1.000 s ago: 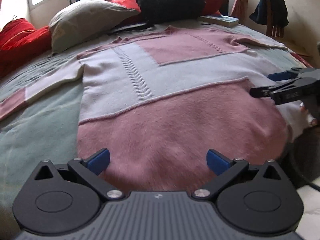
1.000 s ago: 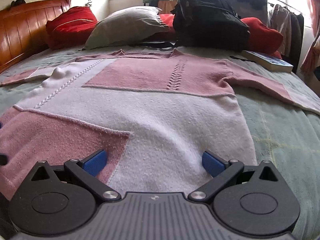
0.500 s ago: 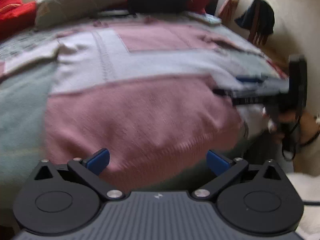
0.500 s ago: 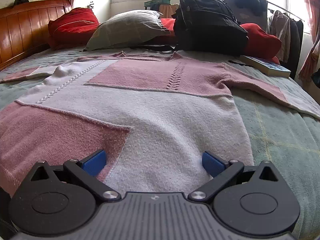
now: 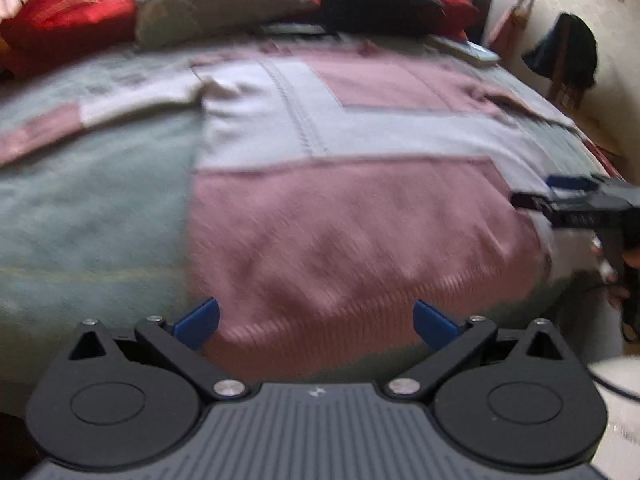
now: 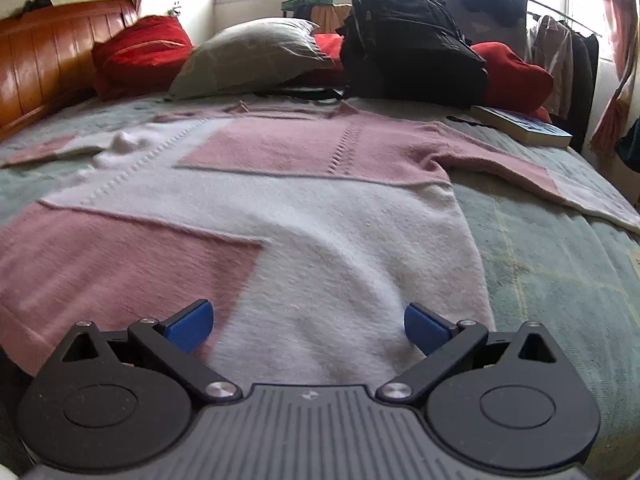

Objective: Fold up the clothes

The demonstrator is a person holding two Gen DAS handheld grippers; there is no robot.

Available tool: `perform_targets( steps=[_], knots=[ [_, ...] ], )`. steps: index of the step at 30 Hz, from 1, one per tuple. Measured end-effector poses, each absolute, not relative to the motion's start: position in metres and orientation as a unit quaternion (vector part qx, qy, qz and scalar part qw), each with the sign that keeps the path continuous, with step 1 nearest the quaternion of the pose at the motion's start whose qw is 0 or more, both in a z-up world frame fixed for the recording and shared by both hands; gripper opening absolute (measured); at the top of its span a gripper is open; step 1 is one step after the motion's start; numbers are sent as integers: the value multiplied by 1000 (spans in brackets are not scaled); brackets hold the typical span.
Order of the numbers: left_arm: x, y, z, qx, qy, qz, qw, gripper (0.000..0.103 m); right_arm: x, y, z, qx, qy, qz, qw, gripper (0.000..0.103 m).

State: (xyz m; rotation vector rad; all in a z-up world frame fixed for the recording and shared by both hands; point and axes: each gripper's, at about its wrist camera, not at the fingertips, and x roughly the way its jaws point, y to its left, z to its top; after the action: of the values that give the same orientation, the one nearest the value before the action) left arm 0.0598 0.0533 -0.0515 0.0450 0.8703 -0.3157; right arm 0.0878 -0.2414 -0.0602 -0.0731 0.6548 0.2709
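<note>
Pink-and-white sweater [image 6: 304, 216] spread flat, front up, across middle of green bedspread [image 6: 552, 248]; neckline toward 12 o'clock, hem toward 6 o'clock at near bed edge. Sleeves laid out to both sides, one toward 9 o'clock, one toward 3 o'clock. Cable-knit ribs running down pink chest block and white shoulder block. Same sweater [image 5: 352, 216] blurred in left wrist view, ribbed pink hem nearest camera. Right gripper [image 6: 306, 322] low over hem, blue pads spread wide, nothing between them; left pad over pink patch, right pad over white patch. Contact with knit: cannot tell. Left gripper [image 5: 316, 320] likewise spread wide and empty, poised at pink hem, bedspread [image 5: 88, 216] at 9 o'clock. Right gripper [image 5: 568, 196] also seen from left wrist view at 3 o'clock, side on, at sweater's hem corner, a hand [image 5: 618, 268] on its grip. Beyond neckline at 12 o'clock: grey pillow [image 6: 252, 54], black backpack [image 6: 408, 44], red cushions [image 6: 144, 50] either side. Book [image 6: 524, 126] on bedspread at 1 o'clock. Wooden headboard [image 6: 44, 68] at 10 o'clock. Clothes rail [image 6: 560, 40] with hanging garments at 2 o'clock, before bright window.
</note>
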Motion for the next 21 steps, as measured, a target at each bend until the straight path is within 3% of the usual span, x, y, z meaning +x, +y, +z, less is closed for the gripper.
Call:
perform_targets(
  steps=[9, 21],
  knots=[
    [66, 40, -35, 35, 387, -152, 909, 102, 83, -203, -68, -104, 316, 189, 924, 103],
    [89, 22, -52, 44, 406, -149, 901, 102, 54, -245, -51, -71, 281, 174, 941, 103]
  ],
)
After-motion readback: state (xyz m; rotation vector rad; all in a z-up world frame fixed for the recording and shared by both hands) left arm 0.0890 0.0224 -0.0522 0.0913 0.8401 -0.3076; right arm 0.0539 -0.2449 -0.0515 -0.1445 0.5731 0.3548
